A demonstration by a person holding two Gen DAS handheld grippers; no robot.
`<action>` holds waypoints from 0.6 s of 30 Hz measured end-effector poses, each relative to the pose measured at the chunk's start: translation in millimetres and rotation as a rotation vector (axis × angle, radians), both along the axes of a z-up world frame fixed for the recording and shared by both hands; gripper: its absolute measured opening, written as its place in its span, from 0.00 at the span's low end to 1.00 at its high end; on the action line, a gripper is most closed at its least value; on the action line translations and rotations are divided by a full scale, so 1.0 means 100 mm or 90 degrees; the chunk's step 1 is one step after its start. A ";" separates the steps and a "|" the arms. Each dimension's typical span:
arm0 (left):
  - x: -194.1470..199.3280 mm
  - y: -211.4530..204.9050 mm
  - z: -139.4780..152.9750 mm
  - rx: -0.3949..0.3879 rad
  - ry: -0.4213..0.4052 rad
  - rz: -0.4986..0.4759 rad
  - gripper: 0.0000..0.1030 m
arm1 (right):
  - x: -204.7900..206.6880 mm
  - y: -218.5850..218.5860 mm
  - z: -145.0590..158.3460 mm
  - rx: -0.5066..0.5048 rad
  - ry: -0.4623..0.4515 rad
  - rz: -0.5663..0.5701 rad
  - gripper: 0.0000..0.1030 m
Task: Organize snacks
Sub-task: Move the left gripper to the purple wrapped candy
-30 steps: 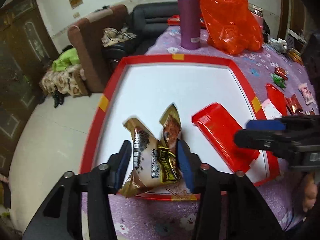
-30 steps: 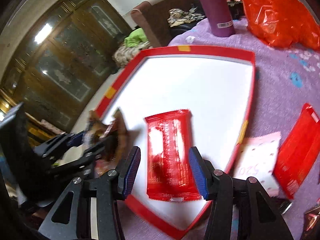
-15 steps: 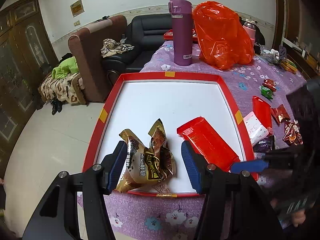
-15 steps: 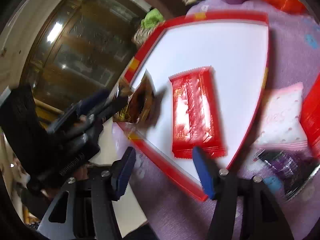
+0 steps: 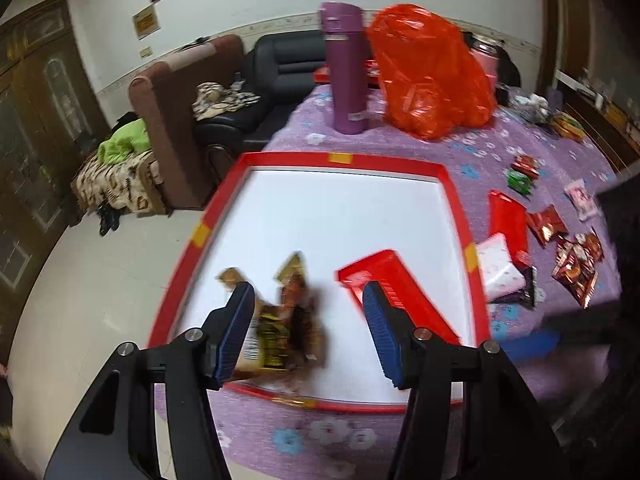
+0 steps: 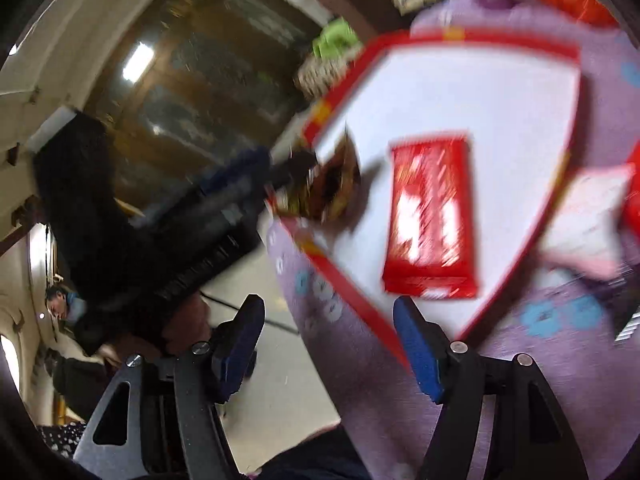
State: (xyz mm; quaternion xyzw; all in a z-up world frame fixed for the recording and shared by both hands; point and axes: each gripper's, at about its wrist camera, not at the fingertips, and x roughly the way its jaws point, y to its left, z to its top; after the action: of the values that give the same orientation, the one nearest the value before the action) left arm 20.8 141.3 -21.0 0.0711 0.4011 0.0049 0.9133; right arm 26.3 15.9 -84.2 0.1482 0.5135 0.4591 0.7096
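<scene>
A white tray with a red rim (image 5: 454,200) lies on the purple tablecloth. A gold and brown snack bag (image 5: 286,324) sits blurred in its near left corner, between and beyond my open left gripper's (image 5: 308,328) pads, not gripped. A red snack pack (image 5: 394,300) lies in the tray to its right. In the right wrist view the red pack (image 6: 430,218) and the gold bag (image 6: 324,188) lie in the tray (image 6: 344,276). My right gripper (image 6: 328,344) is open and empty, over the table's near edge.
Loose snacks lie on the cloth right of the tray: a white pack (image 5: 500,264), a red pack (image 5: 508,220), small red packets (image 5: 576,260). A purple flask (image 5: 348,68) and an orange plastic bag (image 5: 428,72) stand behind the tray. Floor and sofa lie left.
My left gripper has let go of the gold bag, opened wide and pulled back. My right gripper has released the red pack and backed off towards the table's near edge.
</scene>
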 end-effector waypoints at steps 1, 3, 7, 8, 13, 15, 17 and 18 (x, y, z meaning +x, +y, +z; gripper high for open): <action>0.00 -0.08 -0.02 0.000 0.003 -0.013 0.57 | 0.01 -0.09 0.05 0.010 -0.011 -0.010 0.67; 0.00 -0.25 -0.04 -0.001 0.007 -0.043 0.57 | 0.04 -0.45 0.13 0.017 -0.048 -0.062 0.68; 0.00 -0.56 -0.07 -0.015 0.013 -0.095 0.57 | 0.08 -1.12 0.14 -0.032 -0.082 -0.168 0.71; 0.00 -0.64 -0.08 -0.018 0.016 -0.112 0.57 | 0.08 -1.29 0.13 -0.035 -0.078 -0.186 0.71; -0.02 -1.05 -0.15 0.002 0.032 -0.180 0.57 | 0.01 -1.79 0.00 -0.048 -0.057 -0.244 0.72; -0.03 -1.17 -0.16 0.006 0.038 -0.196 0.57 | 0.04 -1.90 -0.06 -0.056 -0.058 -0.262 0.72; -0.04 -1.26 -0.18 0.007 0.041 -0.210 0.57 | 0.04 -1.87 -0.03 -0.061 -0.070 -0.270 0.72; -0.05 -1.30 -0.18 0.007 0.044 -0.218 0.57 | 0.05 -1.85 -0.02 -0.067 -0.077 -0.268 0.72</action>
State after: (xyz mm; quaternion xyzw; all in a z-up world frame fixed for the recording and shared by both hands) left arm 16.2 11.0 -39.2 0.1436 0.4142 -0.1509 0.8860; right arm 31.4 -168.8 -86.4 0.1870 0.4513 0.2817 0.8259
